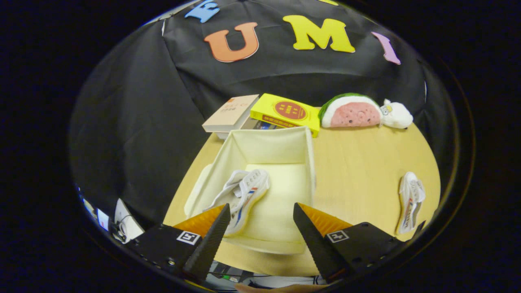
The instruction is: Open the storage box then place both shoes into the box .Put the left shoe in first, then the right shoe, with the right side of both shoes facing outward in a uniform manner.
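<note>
Hand-held gripper spread wide, empty, above open cream fabric storage box. White sneaker with red-blue stripes lying inside, presumably left shoe. Second white sneaker on wooden table, well apart, likely next.

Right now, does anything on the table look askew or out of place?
Nothing spilled or damaged. One shoe lies on its side in the open storage box, against its left wall; the second shoe lies on the table, off to the right. The tool hangs open above the box, holding nothing.
</note>
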The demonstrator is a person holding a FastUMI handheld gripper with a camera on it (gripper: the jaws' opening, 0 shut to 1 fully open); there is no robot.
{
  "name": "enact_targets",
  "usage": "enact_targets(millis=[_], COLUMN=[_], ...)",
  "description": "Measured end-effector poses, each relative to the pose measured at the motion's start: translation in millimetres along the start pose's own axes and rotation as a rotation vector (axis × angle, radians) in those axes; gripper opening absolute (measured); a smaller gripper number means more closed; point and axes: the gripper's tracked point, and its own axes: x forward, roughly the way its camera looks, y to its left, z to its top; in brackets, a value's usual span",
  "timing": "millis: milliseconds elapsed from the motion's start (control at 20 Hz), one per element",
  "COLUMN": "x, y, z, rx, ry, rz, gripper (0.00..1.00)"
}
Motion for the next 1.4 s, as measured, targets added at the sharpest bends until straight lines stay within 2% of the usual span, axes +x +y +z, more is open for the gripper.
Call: enact_targets(millis=[150, 450, 600, 750, 950, 1400], x=[-26.3, -57.6, -50.6, -40.4, -33.1, -21.5], y=[-18.2, -132.8, -186.3, -251.7, -321.7, -424.9], z=[11.6, -5.8, -24.3, -44.2, -65.4, -107.2], rx=[0.011, 0.112, 0.129, 0.151, 0.189, 0.279], ry=[-0.074, -0.072, 0.003, 0.08, 0.133, 0.235], rz=[0.003, -0.087, -0.11, -0.189, -0.23, -0.271], gripper=[0.96, 0.96, 0.96, 0.96, 0.93, 0.93])
